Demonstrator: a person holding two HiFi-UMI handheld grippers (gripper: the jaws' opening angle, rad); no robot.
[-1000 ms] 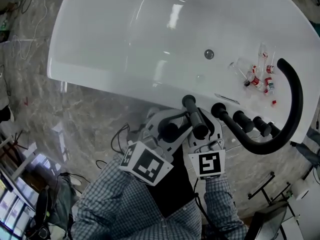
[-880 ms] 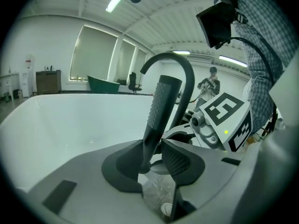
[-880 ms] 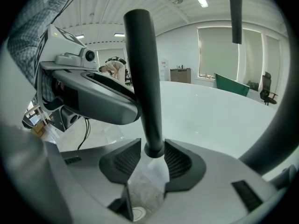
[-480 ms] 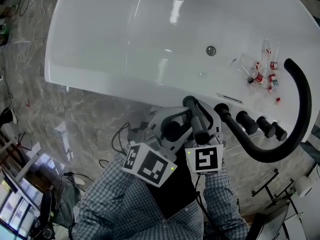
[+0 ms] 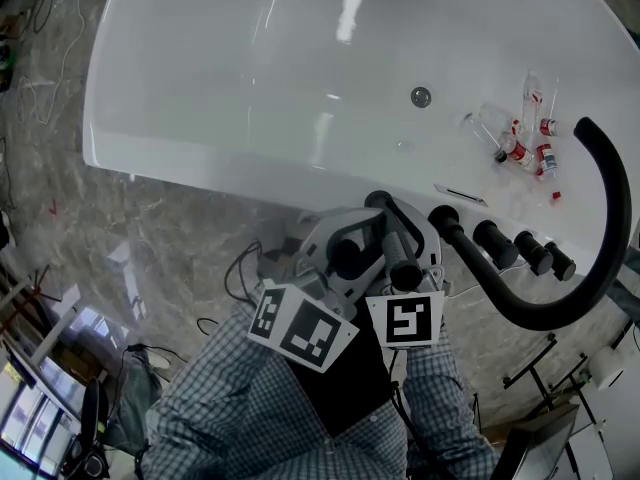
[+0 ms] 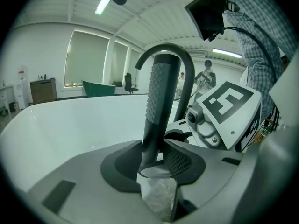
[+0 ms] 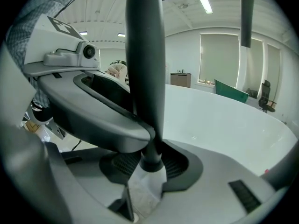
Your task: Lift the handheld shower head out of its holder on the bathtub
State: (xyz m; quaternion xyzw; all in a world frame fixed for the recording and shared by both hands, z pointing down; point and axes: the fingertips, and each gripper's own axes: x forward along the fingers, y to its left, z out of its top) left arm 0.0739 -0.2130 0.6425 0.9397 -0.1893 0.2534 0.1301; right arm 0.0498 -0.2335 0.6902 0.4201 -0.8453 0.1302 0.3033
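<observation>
Here, head view: the handheld shower head [image 5: 392, 236] stands at the rim of the bathtub [image 5: 200, 118], lower centre; left gripper view: the left gripper [image 6: 156, 164] has just been opening its jaws, pads still touching the knurled handle; right gripper view: the right gripper [image 7: 150, 164] pinches its slim stem; rigid and smooth, it seems best held on the knurling; since a second ago, the right gripper has edged leftward.

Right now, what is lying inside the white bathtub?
Inside the bathtub are a round drain and several small clear bottles with red labels, near the black spout. The spout's arc covers part of the tub's end there.
</observation>
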